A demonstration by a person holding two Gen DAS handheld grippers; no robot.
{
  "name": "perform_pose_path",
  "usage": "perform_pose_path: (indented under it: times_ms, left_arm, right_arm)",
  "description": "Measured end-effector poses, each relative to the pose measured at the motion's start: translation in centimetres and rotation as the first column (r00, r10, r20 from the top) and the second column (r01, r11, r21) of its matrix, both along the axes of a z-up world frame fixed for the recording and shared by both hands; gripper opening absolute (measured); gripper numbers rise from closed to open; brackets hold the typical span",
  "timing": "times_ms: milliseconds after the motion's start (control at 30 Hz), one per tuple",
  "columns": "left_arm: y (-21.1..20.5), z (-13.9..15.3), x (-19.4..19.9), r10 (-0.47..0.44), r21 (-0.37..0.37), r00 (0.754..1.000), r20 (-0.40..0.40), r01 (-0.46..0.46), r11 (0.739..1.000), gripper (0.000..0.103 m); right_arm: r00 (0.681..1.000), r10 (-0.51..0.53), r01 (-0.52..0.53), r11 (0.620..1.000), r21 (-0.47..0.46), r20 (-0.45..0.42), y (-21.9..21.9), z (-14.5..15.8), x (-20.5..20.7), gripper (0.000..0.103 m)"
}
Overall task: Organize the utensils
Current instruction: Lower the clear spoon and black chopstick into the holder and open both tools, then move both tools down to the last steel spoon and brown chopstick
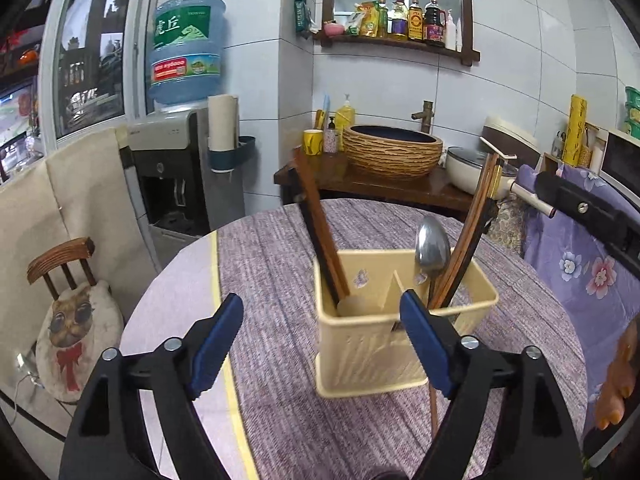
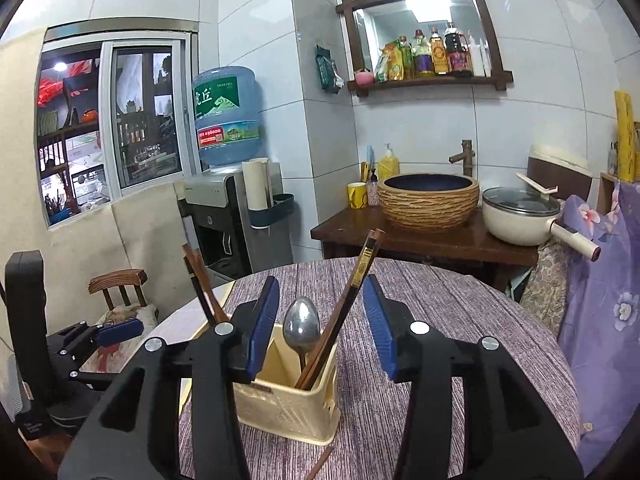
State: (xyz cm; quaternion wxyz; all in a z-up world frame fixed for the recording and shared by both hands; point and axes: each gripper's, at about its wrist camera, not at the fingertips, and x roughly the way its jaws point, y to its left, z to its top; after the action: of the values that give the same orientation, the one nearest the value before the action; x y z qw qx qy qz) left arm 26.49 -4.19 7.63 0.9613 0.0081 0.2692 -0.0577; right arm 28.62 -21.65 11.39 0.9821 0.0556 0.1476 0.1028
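Holding both hand-held grippers wide and empty — left hand-held gripper (image 1: 322,322), right hand-held gripper (image 2: 322,322) — I face the cream plastic utensil caddy (image 1: 384,350) holding a steel spoon (image 1: 432,249).

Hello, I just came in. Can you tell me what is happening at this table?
A person is sorting utensils into a cream holder on the round table, using a claw in each hand. The left claw and right claw are both open and empty, near the holder. One compartment holds dark chopsticks; the other holds a metal spoon and more chopsticks. One chopstick lies on the cloth beside the holder, not yet stored.
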Motion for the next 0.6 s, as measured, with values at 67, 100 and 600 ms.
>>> perform_pose_path:
  times_ms: [67, 100, 600]
  left_arm:
    - [0.3, -0.8, -0.9, 0.014, 0.009, 1.0, -0.017, -0.014, 1.0, 0.082]
    - [0.4, -1.3, -1.5, 0.013, 0.016, 0.999, -0.029, -0.013, 1.0, 0.082]
    - [-2.8, -12.0, -6.6, -0.036, 0.068, 0.956, -0.293, 0.059, 0.996, 0.08]
  right_arm:
    - [1.0, -0.02, 0.019, 0.999, -0.036, -0.008, 0.2, -0.6, -1.2, 0.05]
    - [1.0, -0.023, 0.022, 0.998, -0.053, -0.014, 0.3, -1.2, -1.7, 0.051]
    - [0.938, -0.108, 0.096, 0.994, -0.052, -0.329, -2.1, -13.1, -4.6, 0.057]
